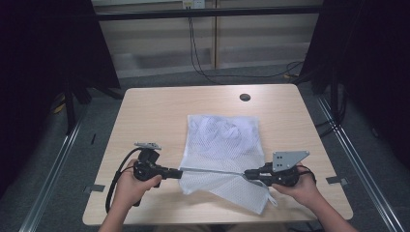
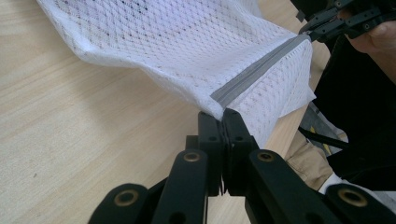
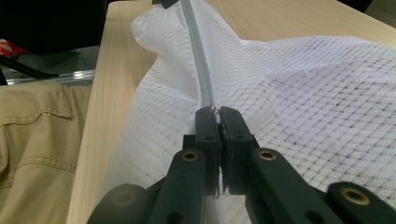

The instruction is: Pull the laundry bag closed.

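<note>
Left gripper [image 2: 223,114] has its jaws pinched tight on the corner of the white mesh bag [image 2: 187,42], right at the grey zipper [image 2: 254,72], which runs toward one o'clock, where the right gripper [image 2: 327,23] grips it above the wooden table [image 2: 70,140].

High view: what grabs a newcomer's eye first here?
The white mesh bag lying mid-table on the pale wooden table, with its grey zipper pulled taut along the near edge. The left gripper is clamped on one end of the zipper and the right gripper on the other, so the strip runs straight between them. A small dark round hole sits near the table's far edge.
</note>
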The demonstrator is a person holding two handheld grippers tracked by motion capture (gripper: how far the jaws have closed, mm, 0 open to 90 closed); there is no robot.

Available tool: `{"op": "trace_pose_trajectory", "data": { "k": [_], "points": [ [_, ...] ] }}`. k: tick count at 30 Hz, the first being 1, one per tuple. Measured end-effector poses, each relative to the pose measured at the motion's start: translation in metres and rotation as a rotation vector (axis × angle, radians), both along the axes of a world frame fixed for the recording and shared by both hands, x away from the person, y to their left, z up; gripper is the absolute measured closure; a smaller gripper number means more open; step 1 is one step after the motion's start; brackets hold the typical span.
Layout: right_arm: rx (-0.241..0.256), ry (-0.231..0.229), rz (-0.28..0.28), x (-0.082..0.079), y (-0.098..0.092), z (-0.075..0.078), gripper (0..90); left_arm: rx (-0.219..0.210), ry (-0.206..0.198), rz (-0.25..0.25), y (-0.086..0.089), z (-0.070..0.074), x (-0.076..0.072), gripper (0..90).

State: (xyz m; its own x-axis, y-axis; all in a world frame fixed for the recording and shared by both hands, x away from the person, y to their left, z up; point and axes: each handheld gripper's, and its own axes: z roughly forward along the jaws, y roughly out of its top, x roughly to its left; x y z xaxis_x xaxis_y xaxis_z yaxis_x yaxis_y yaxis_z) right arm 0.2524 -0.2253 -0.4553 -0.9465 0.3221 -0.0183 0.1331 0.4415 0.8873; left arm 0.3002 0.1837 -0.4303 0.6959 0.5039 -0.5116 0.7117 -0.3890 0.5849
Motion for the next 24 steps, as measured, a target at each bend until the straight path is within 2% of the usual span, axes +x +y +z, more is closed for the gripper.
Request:
{"op": "trace_pose_trajectory", "data": {
  "k": [5,8,10,11,14,22,24],
  "points": [
    [-0.001,-0.001,0.004,-0.001,0.000,0.000,87.0,0.000,0.003,-0.006,0.000,-0.001,0.001,88.3],
    [-0.015,-0.004,-0.004,-0.001,-0.002,0.000,87.0,0.018,-0.002,0.012,0.001,-0.001,0.001,88.4],
    [-0.013,0.002,-0.013,-0.001,-0.007,0.000,87.0,-0.014,0.013,0.016,0.004,-0.001,0.001,88.3],
    [-0.009,0.002,-0.018,-0.002,-0.010,0.000,87.0,-0.017,0.014,0.007,0.004,-0.001,0.001,88.3],
    [-0.007,-0.003,-0.025,-0.002,-0.014,0.000,87.0,0.000,0.006,0.005,0.001,-0.001,0.001,88.4],
    [-0.016,-0.008,-0.013,-0.004,-0.015,0.000,87.0,0.001,0.014,-0.003,0.001,-0.001,0.000,88.3],
    [-0.010,-0.007,-0.015,-0.005,-0.018,-0.001,87.0,0.008,0.002,0.003,0.000,-0.001,0.000,88.3]
  ]
}}
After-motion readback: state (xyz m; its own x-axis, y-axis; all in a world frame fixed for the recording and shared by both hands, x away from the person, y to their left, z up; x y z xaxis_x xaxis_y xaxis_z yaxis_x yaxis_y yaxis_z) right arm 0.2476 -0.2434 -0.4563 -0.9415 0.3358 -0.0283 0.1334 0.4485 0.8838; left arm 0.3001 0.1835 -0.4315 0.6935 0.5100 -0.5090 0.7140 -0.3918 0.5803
